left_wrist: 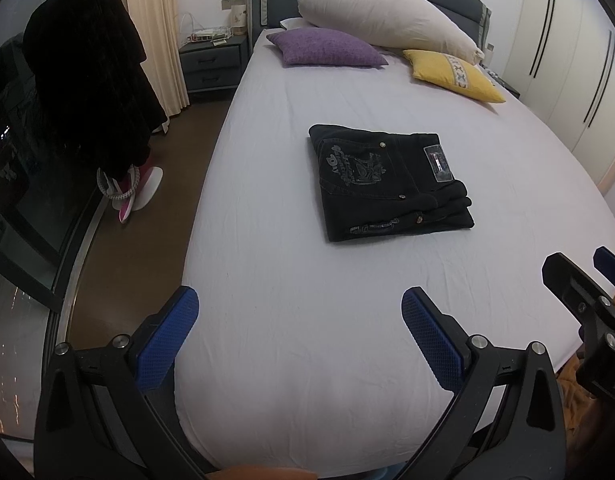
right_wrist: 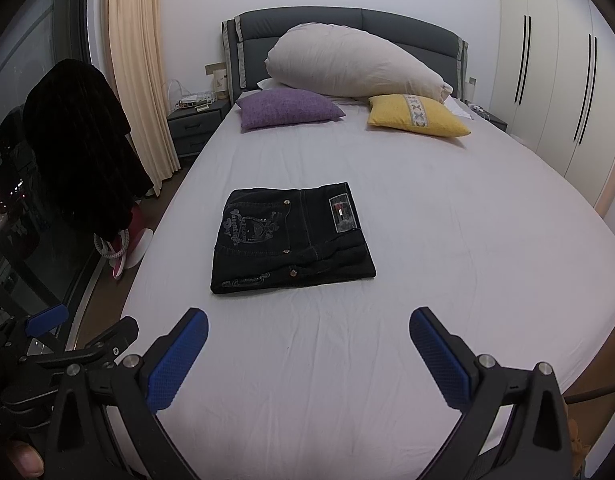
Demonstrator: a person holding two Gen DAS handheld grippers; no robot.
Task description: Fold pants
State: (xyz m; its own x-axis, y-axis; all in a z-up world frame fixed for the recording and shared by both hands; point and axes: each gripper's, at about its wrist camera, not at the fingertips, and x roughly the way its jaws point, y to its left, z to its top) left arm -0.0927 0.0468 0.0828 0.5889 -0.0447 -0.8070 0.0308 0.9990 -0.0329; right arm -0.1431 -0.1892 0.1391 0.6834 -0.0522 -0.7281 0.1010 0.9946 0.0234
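Black jeans (left_wrist: 391, 182) (right_wrist: 291, 240) lie folded into a neat rectangle on the white bed sheet (left_wrist: 307, 280) (right_wrist: 427, 240), back pocket embroidery and a waist label facing up. My left gripper (left_wrist: 299, 304) hovers open over the near end of the bed, well short of the jeans, nothing between its blue pads. My right gripper (right_wrist: 307, 324) is likewise open and empty, held back from the jeans' near edge. The right gripper (left_wrist: 587, 292) shows at the right edge of the left wrist view. The left gripper (right_wrist: 71, 332) shows at the lower left of the right wrist view.
A purple cushion (right_wrist: 289, 108), a yellow cushion (right_wrist: 417, 116) and a large beige pillow (right_wrist: 355, 64) lie by the grey headboard. A nightstand (right_wrist: 193, 120) and curtain stand left of the bed. Dark clothing (left_wrist: 87, 80) hangs by the window. White wardrobes (right_wrist: 555, 80) line the right.
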